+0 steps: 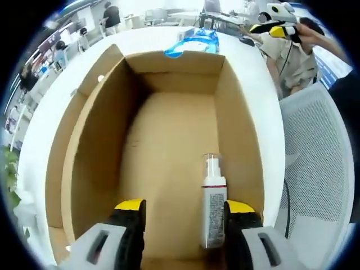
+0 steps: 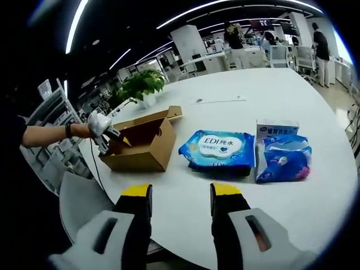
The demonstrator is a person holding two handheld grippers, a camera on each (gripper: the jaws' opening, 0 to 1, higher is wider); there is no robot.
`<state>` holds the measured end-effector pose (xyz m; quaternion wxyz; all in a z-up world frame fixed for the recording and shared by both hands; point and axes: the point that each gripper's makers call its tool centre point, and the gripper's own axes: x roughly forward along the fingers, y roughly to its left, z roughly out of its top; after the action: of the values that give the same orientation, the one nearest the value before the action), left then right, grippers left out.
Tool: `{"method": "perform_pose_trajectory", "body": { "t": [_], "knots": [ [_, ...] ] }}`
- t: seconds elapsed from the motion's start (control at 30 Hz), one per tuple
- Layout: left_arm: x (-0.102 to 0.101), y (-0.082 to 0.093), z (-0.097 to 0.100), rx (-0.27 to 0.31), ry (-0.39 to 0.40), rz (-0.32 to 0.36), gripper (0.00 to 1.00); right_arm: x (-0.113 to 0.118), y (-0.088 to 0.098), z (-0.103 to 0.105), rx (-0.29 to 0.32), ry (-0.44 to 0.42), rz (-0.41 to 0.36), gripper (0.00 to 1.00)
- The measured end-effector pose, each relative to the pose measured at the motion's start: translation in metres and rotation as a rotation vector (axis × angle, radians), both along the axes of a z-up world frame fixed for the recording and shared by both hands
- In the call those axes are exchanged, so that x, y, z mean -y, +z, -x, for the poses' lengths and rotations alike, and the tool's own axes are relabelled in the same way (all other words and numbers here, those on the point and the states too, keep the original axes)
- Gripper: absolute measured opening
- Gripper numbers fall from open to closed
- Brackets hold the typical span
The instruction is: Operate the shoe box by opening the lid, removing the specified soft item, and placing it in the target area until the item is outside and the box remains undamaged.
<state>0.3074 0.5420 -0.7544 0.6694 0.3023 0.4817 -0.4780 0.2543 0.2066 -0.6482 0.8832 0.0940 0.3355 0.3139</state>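
Observation:
The brown cardboard shoe box (image 1: pixel 95 146) stands open and I look straight down into it. A white pump bottle (image 1: pixel 214 205) lies on its floor. My left gripper (image 1: pixel 185 209) hangs open over the box's near end, the bottle close by its right jaw. From across the table, the box (image 2: pixel 140 147) has its flap up and the left gripper (image 2: pixel 102 128) sits at its left end, held by a person's hand. A blue soft wipes pack (image 2: pixel 220 149) lies right of the box on the white table (image 2: pixel 236 101). My right gripper (image 2: pixel 181 191) is open above the table's near edge, holding nothing.
A second blue pack (image 2: pixel 283 158) lies further right, with a small white carton (image 2: pixel 277 129) behind it. A potted plant (image 2: pixel 140 84) stands beyond the box. A white mesh chair (image 1: pixel 318 169) is beside the table. People and desks fill the background.

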Motion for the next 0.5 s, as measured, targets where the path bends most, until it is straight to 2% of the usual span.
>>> {"method": "perform_pose_trajectory", "body": {
  "t": [0.1,0.2,0.33,0.37,0.43,0.5],
  "knots": [
    [0.0,0.004,-0.004,0.038,-0.031,-0.013,0.58,-0.003,0.0,0.0,-0.001,0.001,-0.003,0.38],
    [-0.008,0.004,-0.005,0.079,-0.088,-0.078,0.54,-0.004,0.001,0.0,-0.001,0.0,0.001,0.38],
    [-0.01,0.006,-0.005,0.078,-0.075,-0.073,0.53,-0.004,0.002,0.001,-0.001,-0.006,-0.003,0.38],
    [-0.007,0.006,-0.002,0.065,-0.073,-0.054,0.53,-0.004,0.002,0.001,-0.002,-0.006,-0.002,0.38],
    [-0.004,0.005,0.004,0.045,-0.092,-0.035,0.54,-0.004,0.001,0.002,-0.004,-0.006,-0.002,0.38],
    [-0.004,0.002,0.005,0.056,-0.113,-0.046,0.51,-0.004,0.0,0.004,-0.008,-0.007,0.001,0.37]
  ]
}}
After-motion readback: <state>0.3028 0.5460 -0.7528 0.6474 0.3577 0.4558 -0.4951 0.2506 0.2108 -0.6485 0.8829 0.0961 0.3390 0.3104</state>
